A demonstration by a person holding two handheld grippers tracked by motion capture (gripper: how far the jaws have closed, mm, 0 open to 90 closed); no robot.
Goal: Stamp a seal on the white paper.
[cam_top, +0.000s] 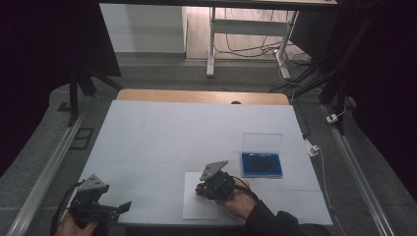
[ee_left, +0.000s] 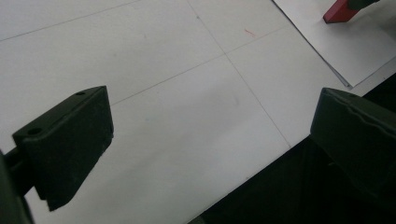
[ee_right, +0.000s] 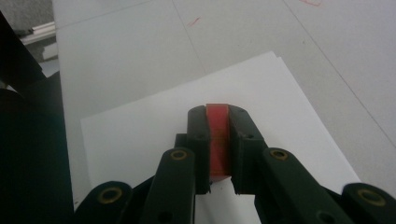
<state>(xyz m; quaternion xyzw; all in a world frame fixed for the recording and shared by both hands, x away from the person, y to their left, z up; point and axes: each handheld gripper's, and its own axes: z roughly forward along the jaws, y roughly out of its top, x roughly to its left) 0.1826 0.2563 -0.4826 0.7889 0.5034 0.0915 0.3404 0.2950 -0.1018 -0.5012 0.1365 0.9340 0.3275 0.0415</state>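
Red stamp (ee_right: 217, 135) sits clenched between the right gripper (ee_right: 217, 140) jaws, poised over the white paper sheet (ee_right: 140, 135) near the table's front edge. Best bet: press straight down, level, no sliding. Left gripper (ee_left: 205, 140) hangs released over bare table; blue ink pad case (cam_top: 261, 164) lies just beside.

No legible text, label, brand, number or sign is found in any of the three views. The white sheet of paper (ee_right: 261, 107) is blank where it shows. The white surface (cam_top: 162, 132) carries thin ruled lines and a few short red pen marks, none forming a character. The blue flat case with a clear raised lid (cam_top: 262, 164) shows no readable marking in the high view. The small red block (ee_right: 217, 140) bears faint lines too blurred to read.
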